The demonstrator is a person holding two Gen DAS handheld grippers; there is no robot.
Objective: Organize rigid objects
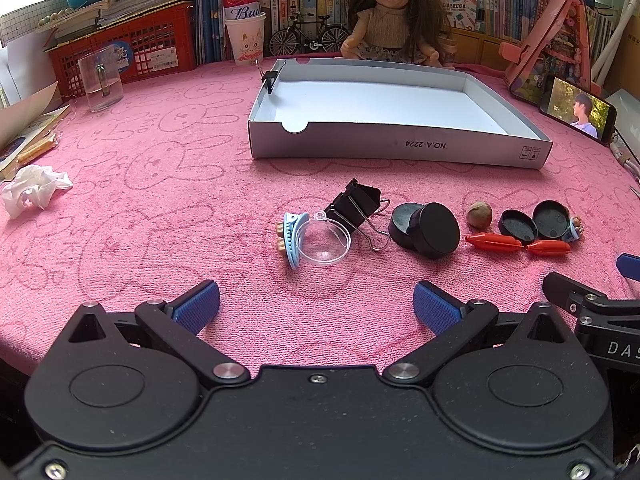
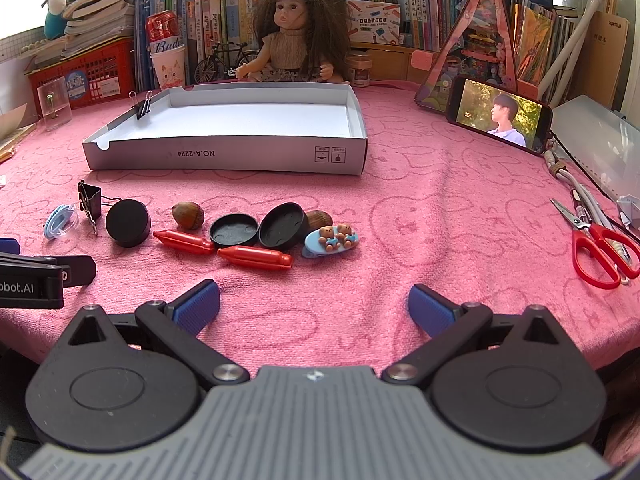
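A row of small items lies on the pink cloth in front of a shallow white box (image 1: 392,148) (image 2: 224,156). From left: a blue hair clip (image 1: 292,240) under a clear dome (image 1: 324,240), a black binder clip (image 1: 356,208) (image 2: 90,202), black round caps (image 1: 428,228) (image 2: 128,222), a nut (image 1: 479,214) (image 2: 188,215), two red capsules (image 1: 494,240) (image 2: 254,258), two open black lids (image 2: 260,229) and a blue bear hair clip (image 2: 330,240). My left gripper (image 1: 316,304) is open and empty, just short of the dome. My right gripper (image 2: 314,306) is open and empty, short of the red capsules.
A small binder clip (image 2: 142,108) grips the box's left wall. A doll (image 2: 296,28), books and a red crate (image 1: 132,48) line the back. A phone (image 2: 498,116) and red scissors (image 2: 596,248) lie to the right, a clear cup (image 1: 100,80) and crumpled tissue (image 1: 34,188) to the left.
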